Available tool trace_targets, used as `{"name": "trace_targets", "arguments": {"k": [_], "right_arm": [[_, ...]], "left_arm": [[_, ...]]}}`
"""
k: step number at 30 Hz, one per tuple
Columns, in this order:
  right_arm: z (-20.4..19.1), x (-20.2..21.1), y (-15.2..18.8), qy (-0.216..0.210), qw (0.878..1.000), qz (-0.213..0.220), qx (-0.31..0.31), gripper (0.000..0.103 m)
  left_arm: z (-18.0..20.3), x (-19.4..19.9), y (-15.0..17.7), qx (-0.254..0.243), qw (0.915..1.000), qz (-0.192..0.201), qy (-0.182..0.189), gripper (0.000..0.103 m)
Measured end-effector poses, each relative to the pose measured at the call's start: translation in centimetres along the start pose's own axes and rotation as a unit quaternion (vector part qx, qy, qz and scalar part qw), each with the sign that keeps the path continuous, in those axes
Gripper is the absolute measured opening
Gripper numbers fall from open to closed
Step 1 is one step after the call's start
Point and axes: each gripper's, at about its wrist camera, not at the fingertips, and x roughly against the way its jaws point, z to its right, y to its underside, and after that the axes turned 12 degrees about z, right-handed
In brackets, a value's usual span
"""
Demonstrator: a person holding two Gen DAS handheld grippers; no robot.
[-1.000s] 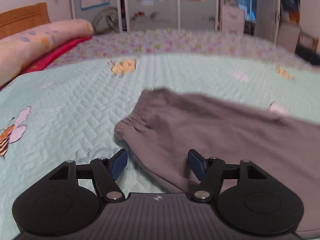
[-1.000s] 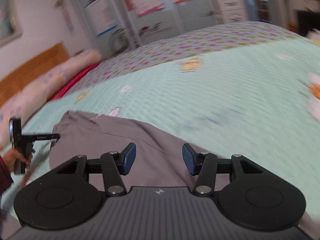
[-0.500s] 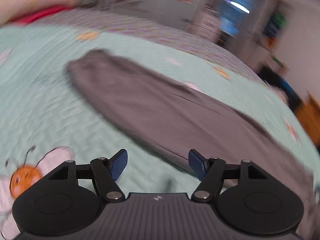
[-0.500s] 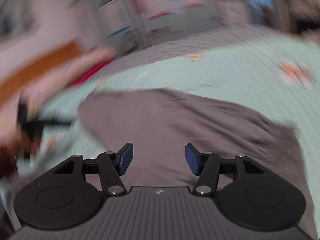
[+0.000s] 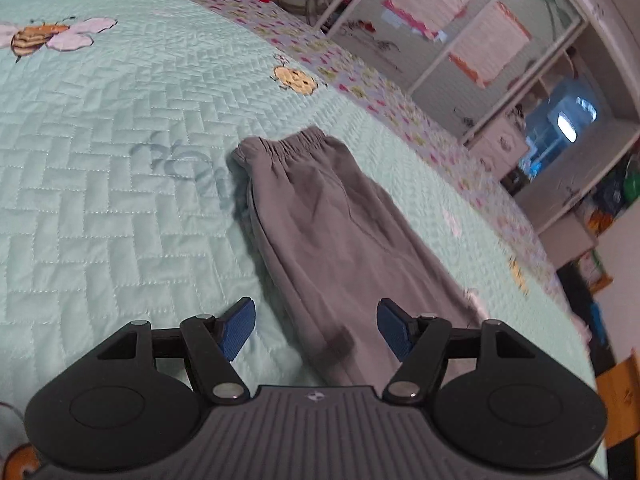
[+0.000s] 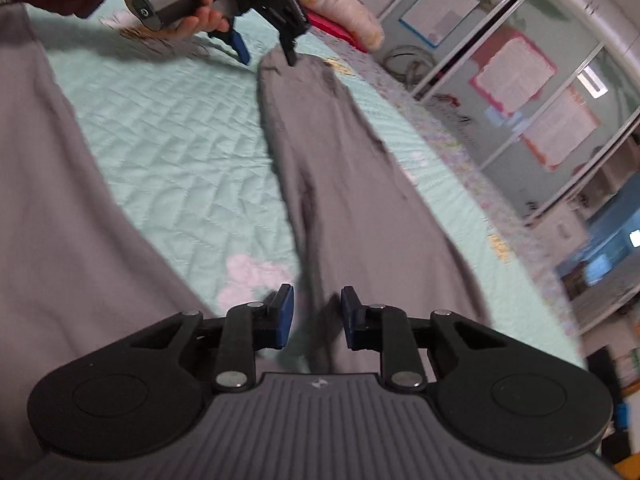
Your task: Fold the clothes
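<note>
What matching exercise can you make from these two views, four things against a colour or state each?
Things:
1. trousers
2. quilt
3. left tongs
4. bee patch

Colour or state:
A. mint green
B. wide open
C. orange body, pale wings
D. grey

Pairs: 1-D, 2-A, 3-B, 4-C

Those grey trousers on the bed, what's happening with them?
A person is folding the long grey trousers spread on the mint quilted bedspread. They hold a tool in each hand. The right tool sits at one end of the trousers, half closed around the cloth. In the right view, the left tool hangs open at the far end.
</note>
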Motion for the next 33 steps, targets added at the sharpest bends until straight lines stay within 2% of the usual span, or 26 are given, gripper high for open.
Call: {"name": "trace_targets", "arguments": {"k": [2, 3, 4, 6, 8, 12, 18, 20, 22, 23, 25, 26, 27, 29, 33], "right_arm": [[0.0, -0.3, 0.0, -0.003, 1.000, 0.000, 0.002, 0.022], [-0.2, -0.2, 0.0, -0.002, 1.000, 0.004, 0.009, 0.005], [-0.4, 0.0, 0.0, 0.001, 1.000, 0.010, 0.020, 0.000], [-0.7, 0.6, 0.1, 0.005, 0.999, 0.022, 0.036, 0.000], [-0.3, 1.3, 0.3, -0.001, 0.999, 0.029, 0.036, 0.000], [0.5, 2.0, 1.4, -0.035, 0.999, 0.027, 0.013, 0.000], [0.4, 1.8, 1.9, -0.042, 0.999, 0.032, 0.003, 0.003], [0.8, 2.3, 1.8, -0.048, 0.998, 0.043, -0.018, 0.018], [1.6, 3.0, 1.5, -0.058, 0.995, 0.061, -0.055, 0.040], [2.0, 3.4, 1.4, -0.064, 0.993, 0.071, -0.076, 0.042], [3.2, 3.6, 1.2, -0.082, 0.983, 0.081, -0.140, 0.045], [3.8, 3.7, 1.2, -0.091, 0.977, 0.085, -0.175, 0.046], [4.3, 3.5, 1.4, -0.100, 0.970, 0.082, -0.207, 0.047], [5.3, 2.8, 2.2, -0.119, 0.954, 0.065, -0.266, 0.047], [7.2, 1.5, 3.8, -0.155, 0.911, 0.030, -0.381, 0.048]], "left_arm": [[-0.1, -0.2, -0.1, 0.003, 1.0000, 0.004, 0.003, 0.071], [0.0, -0.3, -0.2, 0.000, 1.0000, 0.005, 0.004, 0.070], [0.1, -0.5, -0.3, -0.003, 1.0000, 0.006, 0.004, 0.068], [0.1, -1.0, -0.8, -0.020, 0.9998, 0.005, -0.004, 0.052], [-0.1, -1.8, -1.3, -0.036, 0.9992, 0.003, -0.018, 0.011], [-1.3, -2.1, -2.0, -0.036, 0.9987, 0.009, -0.034, 0.010], [-2.0, -0.9, -2.4, -0.044, 0.9973, 0.034, -0.048, 0.011], [-2.1, 0.1, -2.4, -0.039, 0.9953, 0.056, -0.069, 0.016], [-2.0, 1.5, -2.3, -0.036, 0.9922, 0.083, -0.086, 0.016], [-1.5, 2.2, -2.1, -0.047, 0.9910, 0.096, -0.081, 0.017], [-0.2, 3.5, -1.7, -0.072, 0.9877, 0.121, -0.067, 0.023], [0.8, 3.7, -1.2, -0.096, 0.9871, 0.119, -0.048, 0.030], [2.0, 3.4, -0.4, -0.134, 0.9848, 0.108, -0.026, 0.034], [3.9, 1.9, 1.3, -0.205, 0.9765, 0.058, -0.032, 0.043], [4.0, 0.0, 2.0, -0.230, 0.9699, 0.011, -0.080, 0.045]]}}
